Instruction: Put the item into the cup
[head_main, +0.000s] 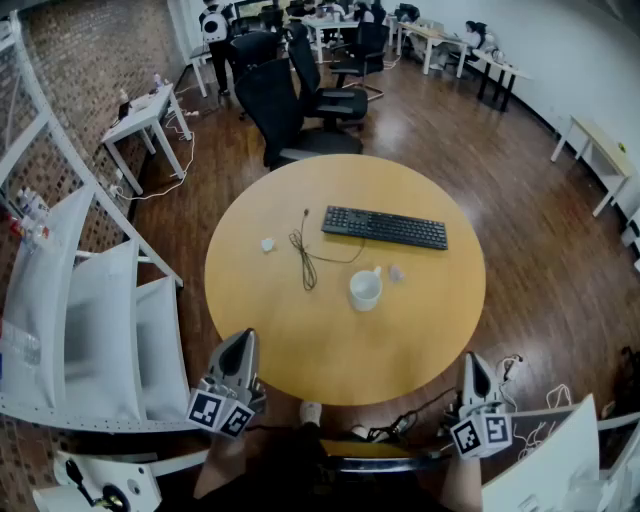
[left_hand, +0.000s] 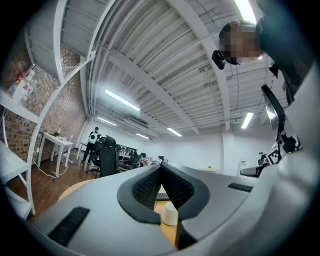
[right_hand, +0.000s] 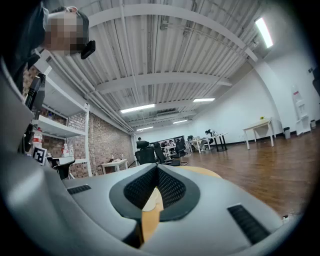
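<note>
Head view, looking steeply down on a round wooden table (head_main: 300, 340). A white cup (head_main: 365, 289) stands upright near the middle of the frame. Just beside it, to its upper right and not touching it, lies a small pale item (head_main: 396, 272), too small to identify. A second small white object (head_main: 268, 244) lies left of centre, on the far side of a dark cable (head_main: 305, 255). A black keyboard (head_main: 385, 227) sits above the cup in the frame.

Your left gripper (head_main: 243, 342) hovers at the table's near edge in the lower left. Your right gripper (head_main: 474, 364) is at the lower right, just off the table rim. In both gripper views the jaws meet at their tips with nothing between them, so both are closed and empty.

Nothing is picked up yet, so the step in hand is probably the reach. The item by the cup lies toward the right of the frame, so your right gripper looks the better choice. Spread its jaws before you arrive. Come in from the right of the frame so you do not knock the cup. Close low on the item, since it looks small and sits close to the tabletop. Lift it clear above the cup's rim before you let go.
</note>
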